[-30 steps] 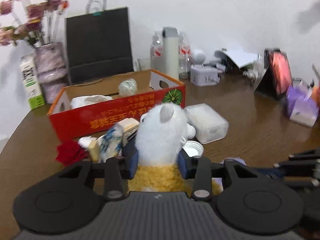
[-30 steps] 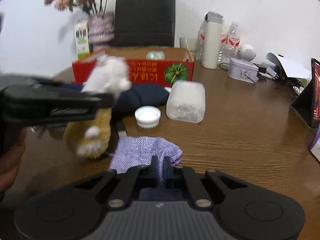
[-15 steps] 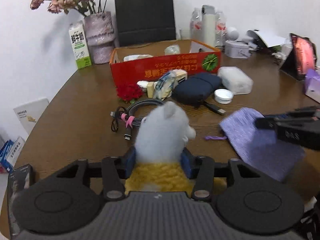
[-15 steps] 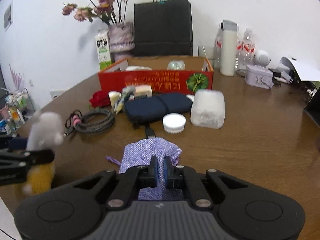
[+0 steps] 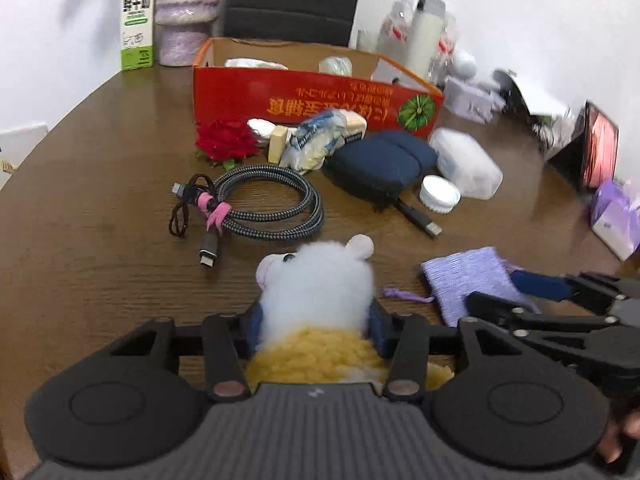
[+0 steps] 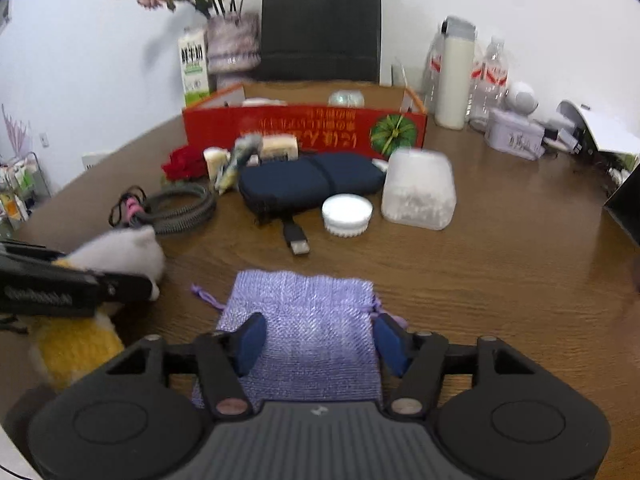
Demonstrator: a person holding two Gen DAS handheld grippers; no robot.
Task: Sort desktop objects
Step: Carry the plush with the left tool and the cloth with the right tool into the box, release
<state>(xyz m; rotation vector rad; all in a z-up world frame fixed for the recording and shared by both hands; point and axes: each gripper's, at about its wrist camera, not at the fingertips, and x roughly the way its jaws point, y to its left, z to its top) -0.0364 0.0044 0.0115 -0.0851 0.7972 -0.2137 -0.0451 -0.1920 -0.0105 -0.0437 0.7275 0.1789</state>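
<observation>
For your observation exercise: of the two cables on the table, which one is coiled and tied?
The grey braided cable, looped and bound with a pink tie; the black USB lead beside the navy pouch runs straight.

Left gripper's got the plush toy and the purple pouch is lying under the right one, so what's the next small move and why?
Probably bring the right gripper down and close it on the lilac woven drawstring pouch: it is open, astride the pouch lying on the wooden table, while the left gripper already clamps the white-and-yellow plush toy.

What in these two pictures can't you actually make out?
- Plush toy: its lower body is hidden by the left hand-held gripper, left wrist view.
- Red box: its contents are mostly behind its front wall, both views.
- Pouch: its near end is under the right hand-held gripper.
</observation>
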